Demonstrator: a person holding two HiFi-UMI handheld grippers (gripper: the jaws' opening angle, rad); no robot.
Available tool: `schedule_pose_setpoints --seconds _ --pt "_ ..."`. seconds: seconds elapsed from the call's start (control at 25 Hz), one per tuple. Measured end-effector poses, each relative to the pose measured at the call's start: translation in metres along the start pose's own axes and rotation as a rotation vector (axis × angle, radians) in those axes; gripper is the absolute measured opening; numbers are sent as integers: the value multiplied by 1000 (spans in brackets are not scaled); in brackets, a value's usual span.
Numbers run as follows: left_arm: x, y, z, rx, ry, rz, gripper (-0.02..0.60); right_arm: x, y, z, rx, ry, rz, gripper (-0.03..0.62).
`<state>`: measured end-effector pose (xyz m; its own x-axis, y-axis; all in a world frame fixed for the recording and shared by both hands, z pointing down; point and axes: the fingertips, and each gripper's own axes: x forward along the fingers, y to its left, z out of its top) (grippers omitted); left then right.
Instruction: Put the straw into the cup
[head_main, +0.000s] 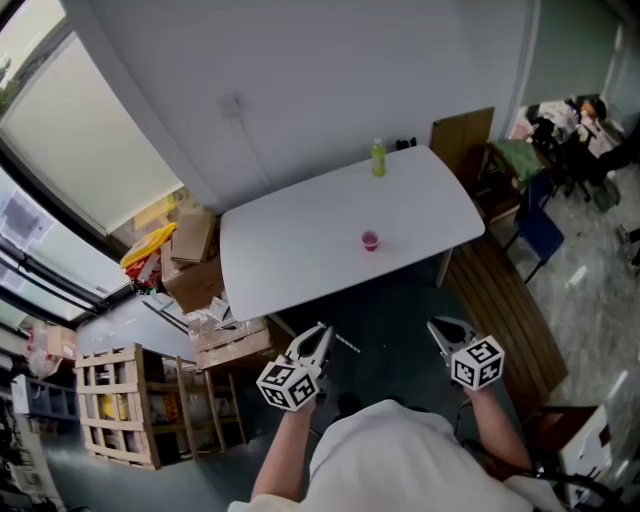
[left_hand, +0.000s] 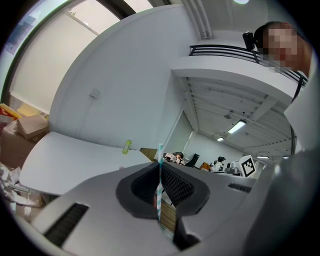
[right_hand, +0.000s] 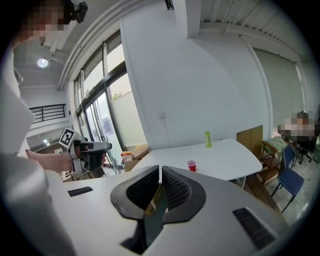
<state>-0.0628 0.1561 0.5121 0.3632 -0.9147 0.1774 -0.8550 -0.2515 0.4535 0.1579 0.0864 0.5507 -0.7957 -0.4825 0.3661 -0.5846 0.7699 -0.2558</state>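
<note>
Straw pinched in the left gripper, cup far off on the table

The left gripper (left_hand: 160, 167) has its jaws closed on a teal-and-white striped straw (left_hand: 159, 187), which runs up the lower middle of its view and pokes past the fingertips. The right gripper (right_hand: 160, 172) is closed on nothing. The red cup (head_main: 370, 240) stands mid-frame on the white table (head_main: 290, 260), well apart from both

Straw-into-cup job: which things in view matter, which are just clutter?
Job:
- straw, clamped in the left gripper
- red cup on the white table

Clutter:
- green bottle
- cardboard boxes
- wooden crate
- blue chair
</note>
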Motion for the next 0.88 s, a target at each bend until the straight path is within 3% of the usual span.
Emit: schedule_pose_setpoints --seconds 0.32,0.88 --pt "10 -19 -10 22 -4 21 14 -7 -17 -11 -13 49 39 41" --pt "34 8 -4 4 -3 31 14 21 -36 -13 -2 113 39 41"
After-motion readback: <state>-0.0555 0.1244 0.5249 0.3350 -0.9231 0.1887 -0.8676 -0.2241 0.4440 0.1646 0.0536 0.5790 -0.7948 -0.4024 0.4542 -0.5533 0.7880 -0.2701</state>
